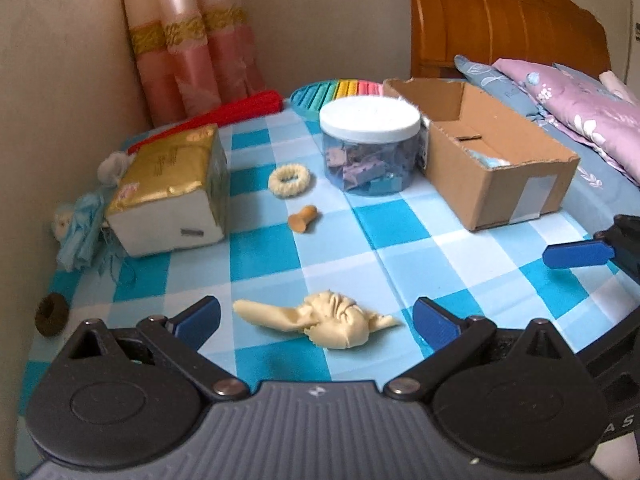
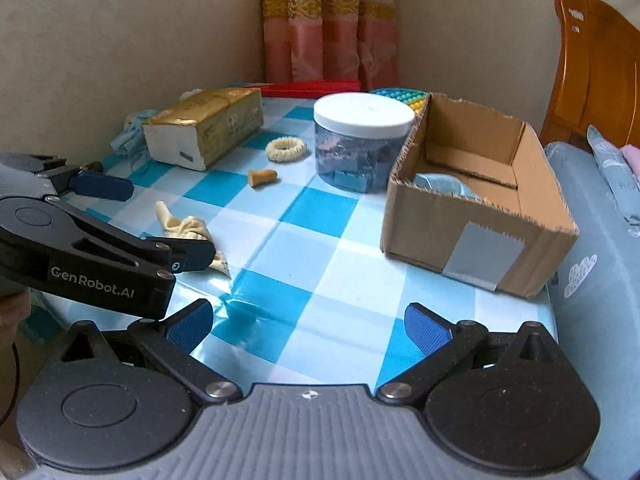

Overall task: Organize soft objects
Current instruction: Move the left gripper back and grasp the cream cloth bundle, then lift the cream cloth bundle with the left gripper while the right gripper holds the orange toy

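Left wrist view: left gripper (image 1: 316, 318), jaws spread wide, blue pads either side of a crumpled cream rubber glove (image 1: 320, 320) lying flat on the blue-and-white checked tablecloth (image 1: 400, 224); no contact between pads and glove. Beyond it, in order of distance: small tan earplug-shaped foam piece (image 1: 303, 219); cream ruffled hair scrunchie (image 1: 289, 180); clear round plastic jar with white lid (image 1: 370, 144) (contents purple and blue, blurred). Left of these, gold-wrapped tissue pack (image 1: 172, 188), lying at an angle. Right of the jar and touching or just beside it, open brown cardboard box (image 1: 492, 184), pale blue item inside at its near end. Dark brown ring (image 1: 51, 314) at the cloth's left edge.

Right wrist view: right gripper (image 2: 308, 326), jaws spread, holding nothing, over bare cloth between glove (image 2: 180, 224) and box (image 2: 480, 240). Left gripper (image 2: 154, 226) seen from the side, one blue fingertip (image 2: 196, 256) overlapping the glove.
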`<state>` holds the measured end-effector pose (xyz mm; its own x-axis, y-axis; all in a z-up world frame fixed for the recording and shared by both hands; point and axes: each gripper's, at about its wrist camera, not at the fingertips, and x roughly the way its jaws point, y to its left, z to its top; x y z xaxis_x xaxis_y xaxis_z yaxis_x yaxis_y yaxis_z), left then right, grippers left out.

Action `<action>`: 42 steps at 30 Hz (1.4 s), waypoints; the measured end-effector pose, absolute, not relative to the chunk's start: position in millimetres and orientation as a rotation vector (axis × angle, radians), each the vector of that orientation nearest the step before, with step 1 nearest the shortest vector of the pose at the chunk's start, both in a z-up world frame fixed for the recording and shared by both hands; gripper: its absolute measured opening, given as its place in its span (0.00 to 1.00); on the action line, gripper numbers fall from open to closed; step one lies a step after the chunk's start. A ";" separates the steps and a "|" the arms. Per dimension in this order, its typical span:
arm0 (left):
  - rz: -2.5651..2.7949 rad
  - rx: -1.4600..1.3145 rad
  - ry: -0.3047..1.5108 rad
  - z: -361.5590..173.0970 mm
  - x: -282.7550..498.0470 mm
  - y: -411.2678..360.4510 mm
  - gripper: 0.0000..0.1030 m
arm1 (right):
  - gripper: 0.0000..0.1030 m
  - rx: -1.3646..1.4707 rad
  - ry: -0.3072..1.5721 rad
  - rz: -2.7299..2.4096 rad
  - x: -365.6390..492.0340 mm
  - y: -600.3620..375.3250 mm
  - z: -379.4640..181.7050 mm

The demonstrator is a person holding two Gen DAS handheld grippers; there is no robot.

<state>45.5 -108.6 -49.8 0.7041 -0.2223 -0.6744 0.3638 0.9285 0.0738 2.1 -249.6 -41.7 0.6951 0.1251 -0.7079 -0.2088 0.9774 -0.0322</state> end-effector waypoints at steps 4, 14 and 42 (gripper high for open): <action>-0.301 0.173 0.777 -60.6 52.4 -107.7 0.95 | 1.00 -0.107 0.797 0.188 3.8 -254.3 -49.0; -0.312 0.121 0.822 -69.0 61.6 -112.2 0.70 | 1.00 -0.111 0.816 0.207 10.7 -254.3 -57.8; -0.292 0.078 0.803 -53.3 66.5 -76.0 0.37 | 1.00 -0.152 0.830 0.173 21.0 -237.9 -62.3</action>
